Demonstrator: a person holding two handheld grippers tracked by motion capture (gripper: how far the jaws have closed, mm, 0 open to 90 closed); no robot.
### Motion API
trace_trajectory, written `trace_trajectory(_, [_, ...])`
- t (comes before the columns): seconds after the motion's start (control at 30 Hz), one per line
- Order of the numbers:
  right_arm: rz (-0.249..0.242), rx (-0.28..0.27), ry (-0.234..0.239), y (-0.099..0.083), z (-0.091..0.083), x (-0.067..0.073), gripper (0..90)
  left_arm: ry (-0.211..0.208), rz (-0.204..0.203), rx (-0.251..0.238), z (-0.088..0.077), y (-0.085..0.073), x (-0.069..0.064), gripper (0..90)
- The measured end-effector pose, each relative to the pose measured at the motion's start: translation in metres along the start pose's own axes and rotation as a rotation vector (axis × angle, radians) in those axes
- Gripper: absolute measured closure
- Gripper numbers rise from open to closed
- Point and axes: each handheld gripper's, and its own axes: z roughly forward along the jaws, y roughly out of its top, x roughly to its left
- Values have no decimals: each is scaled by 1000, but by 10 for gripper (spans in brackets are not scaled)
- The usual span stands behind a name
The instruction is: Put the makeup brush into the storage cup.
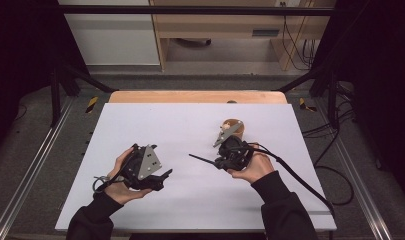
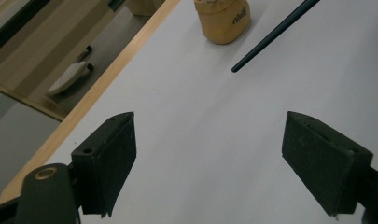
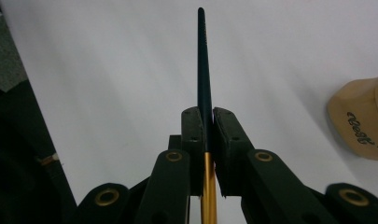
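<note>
A thin dark stick [image 3: 203, 60] with a golden rear section is clamped between the jaws of my right gripper [image 3: 205, 112]. In the high view the stick [image 1: 202, 160] points left from the right gripper [image 1: 221, 163] and hovers low over the white tabletop [image 1: 190, 125]. Just beyond the right hand stands a small tan wooden holder [image 1: 235, 127] with dark lettering; it appears again as the holder [image 2: 222, 18] and the holder [image 3: 361, 121]. My left gripper [image 1: 163, 176] sits at the front left. Its jaws are wide apart around nothing, left gripper [image 2: 210, 116], and the stick's tip [image 2: 270, 35] lies ahead of it.
A bare wooden strip [image 1: 190, 96] edges the far side of the table. Metal frame rails [image 1: 35, 160] run along both sides. Cables [image 1: 335, 165] lie on the floor at the right, and light wooden furniture [image 1: 215, 25] stands beyond the table.
</note>
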Motion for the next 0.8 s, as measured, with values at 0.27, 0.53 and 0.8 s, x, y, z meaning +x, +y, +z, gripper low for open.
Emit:
trace_trajectory(0.27, [1,-27,32,2,-7,-2,837,-13,148,36,9,22,-10,194])
trace_trajectory(0.53, [14,-38,67,4,-7,-5,837,-19,289,52,18,40,-18,233])
trace_trajectory(0.8, [19,-56,92,5,-11,-7,837,15,442,90,26,56,-23,278])
